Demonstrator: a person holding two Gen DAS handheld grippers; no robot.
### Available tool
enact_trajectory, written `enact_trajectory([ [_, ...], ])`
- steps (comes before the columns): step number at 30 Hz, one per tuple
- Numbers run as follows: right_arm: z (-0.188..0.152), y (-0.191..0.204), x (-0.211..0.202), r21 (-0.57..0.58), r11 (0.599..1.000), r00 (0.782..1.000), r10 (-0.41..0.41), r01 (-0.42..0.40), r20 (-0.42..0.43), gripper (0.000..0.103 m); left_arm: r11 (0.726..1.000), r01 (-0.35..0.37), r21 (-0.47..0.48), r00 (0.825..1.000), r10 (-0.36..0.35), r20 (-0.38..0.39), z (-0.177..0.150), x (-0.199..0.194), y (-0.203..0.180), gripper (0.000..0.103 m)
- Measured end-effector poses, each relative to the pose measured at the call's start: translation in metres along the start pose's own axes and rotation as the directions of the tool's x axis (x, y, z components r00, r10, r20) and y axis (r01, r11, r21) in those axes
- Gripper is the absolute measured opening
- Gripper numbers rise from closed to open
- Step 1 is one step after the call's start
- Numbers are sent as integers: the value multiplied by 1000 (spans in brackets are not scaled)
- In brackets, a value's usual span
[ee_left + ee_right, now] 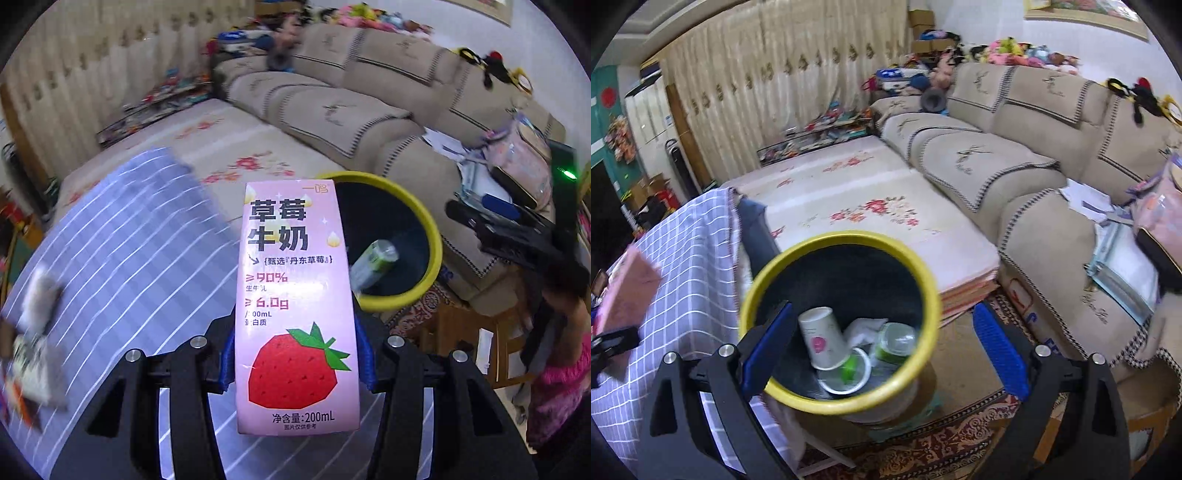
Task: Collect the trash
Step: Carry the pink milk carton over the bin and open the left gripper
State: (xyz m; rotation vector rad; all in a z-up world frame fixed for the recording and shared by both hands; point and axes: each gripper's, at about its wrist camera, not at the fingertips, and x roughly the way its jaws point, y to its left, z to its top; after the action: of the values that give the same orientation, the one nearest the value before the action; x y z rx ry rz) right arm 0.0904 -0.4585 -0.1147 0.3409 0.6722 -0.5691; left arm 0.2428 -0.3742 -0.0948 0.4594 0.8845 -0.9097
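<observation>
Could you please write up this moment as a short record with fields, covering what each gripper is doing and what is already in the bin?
left gripper: shut on a pink strawberry milk carton, held upright
right gripper: open, holding nothing
bin: yellow rim, black inside, beside the checked tablecloth
bin contents: paper cup, green bottle, crumpled tissue, a white lid
carton status: not yet in the bin
</observation>
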Motion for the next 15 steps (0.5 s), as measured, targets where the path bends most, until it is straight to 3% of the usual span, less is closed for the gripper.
enact_trajectory([
  [6,-5,-41,-7,47,997,998,-63,63,3,92,997,60,49,996,-56,-70,44,70,-44,50],
  [15,-10,-81,-2,98,988,993,-114,116,-24,92,995,68,75,990,-57,-132,79,144,-79,50],
])
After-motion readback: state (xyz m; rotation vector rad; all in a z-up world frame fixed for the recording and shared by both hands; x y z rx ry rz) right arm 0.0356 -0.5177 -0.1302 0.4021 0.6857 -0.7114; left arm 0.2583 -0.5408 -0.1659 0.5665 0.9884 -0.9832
